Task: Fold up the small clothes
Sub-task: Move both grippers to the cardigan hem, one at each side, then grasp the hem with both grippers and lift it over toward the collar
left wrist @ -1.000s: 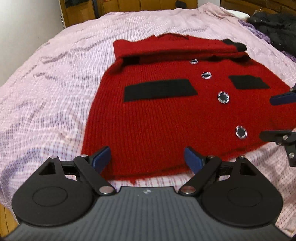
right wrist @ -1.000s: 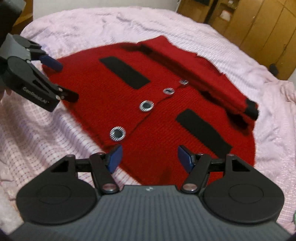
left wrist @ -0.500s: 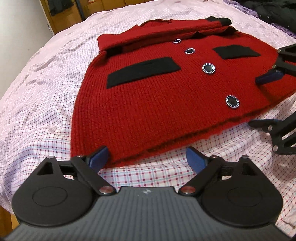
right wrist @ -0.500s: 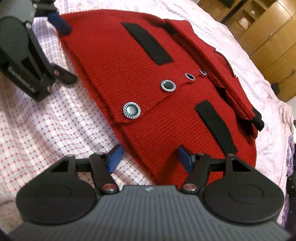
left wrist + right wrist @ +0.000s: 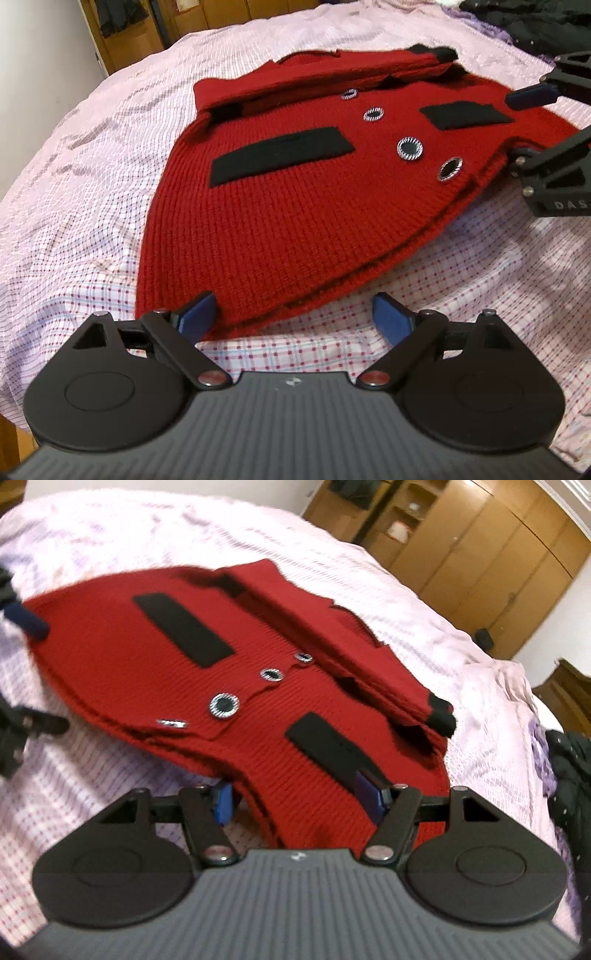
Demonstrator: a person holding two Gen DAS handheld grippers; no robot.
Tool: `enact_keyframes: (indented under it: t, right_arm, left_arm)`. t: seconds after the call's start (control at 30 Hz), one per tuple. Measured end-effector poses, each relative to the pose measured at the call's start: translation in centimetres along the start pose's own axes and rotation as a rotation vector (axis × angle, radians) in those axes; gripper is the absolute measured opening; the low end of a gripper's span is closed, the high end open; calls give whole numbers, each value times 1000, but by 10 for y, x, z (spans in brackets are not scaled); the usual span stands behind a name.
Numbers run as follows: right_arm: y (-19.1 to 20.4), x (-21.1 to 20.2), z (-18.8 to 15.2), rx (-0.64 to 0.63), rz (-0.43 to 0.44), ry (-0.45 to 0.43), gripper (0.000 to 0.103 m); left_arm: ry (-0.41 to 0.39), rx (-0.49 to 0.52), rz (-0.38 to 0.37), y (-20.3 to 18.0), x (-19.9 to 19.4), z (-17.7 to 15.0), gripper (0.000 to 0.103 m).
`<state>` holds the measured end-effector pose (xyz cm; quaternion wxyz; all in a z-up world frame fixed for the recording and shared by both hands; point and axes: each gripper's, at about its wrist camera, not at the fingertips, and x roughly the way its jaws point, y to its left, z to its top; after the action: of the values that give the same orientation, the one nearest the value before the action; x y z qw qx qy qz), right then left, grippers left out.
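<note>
On a checked bedsheet [image 5: 461, 295], the left gripper [image 5: 295, 314] waits wide at the red cardigan [image 5: 277, 221] hem corner; the right gripper [image 5: 299, 794], newly advanced, straddles the hem, jaws wide, grasp apparently imminent.

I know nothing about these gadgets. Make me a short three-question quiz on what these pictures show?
1. True or false: the red knitted cardigan lies on a checked bedsheet.
2. How many round buttons show in the left wrist view? A two, B four, C six.
3. Fill in: the right gripper has the cardigan's ____ edge between its open fingers.

Key: 1 true; 2 B; 3 bottom (hem).
</note>
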<state>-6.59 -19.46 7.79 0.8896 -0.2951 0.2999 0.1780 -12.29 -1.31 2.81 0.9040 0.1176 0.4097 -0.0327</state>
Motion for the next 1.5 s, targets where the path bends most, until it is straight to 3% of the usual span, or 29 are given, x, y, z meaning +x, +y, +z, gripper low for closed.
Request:
enact_keyframes:
  t: [0.13, 0.3, 0.53, 0.7, 0.83, 0.93, 1.0, 1.07, 1.2, 1.5]
  right_arm:
    - [-6, 0, 0, 30, -13, 6, 68]
    - [-19, -2, -4, 80, -48, 11, 68]
    - [-50, 2, -19, 226, -92, 13, 68]
    - [-67, 3, -30, 327, -67, -5, 66]
    - [-65, -1, -30, 308, -50, -37, 48]
    - [-63, -1, -28, 318, -44, -48, 38]
    - [-61, -1, -26, 317, -36, -53, 24]
    - [-62, -2, -22, 325, -37, -73, 18]
    - [-67, -3, -13, 355, -69, -121, 13]
    - [-90, 3, 9, 395, -121, -212, 9]
  left_arm:
    - [-39, 7, 8, -1, -4, 5, 94]
    - [-51, 47, 87, -1, 11, 14, 94]
    - [-53, -25, 73, 23, 25, 21, 95]
    - [-81, -26, 90, 31, 32, 32, 95]
    - [-108, -19, 96, 31, 35, 36, 92]
    - [-130, -20, 37, 33, 30, 34, 65]
    - [-149, -15, 0, 32, 27, 36, 38]
    - [-165, -15, -24, 30, 24, 40, 23]
    - [-201, -24, -14, 29, 20, 54, 14]
    - [-332, -63, 23, 41, 18, 115, 11]
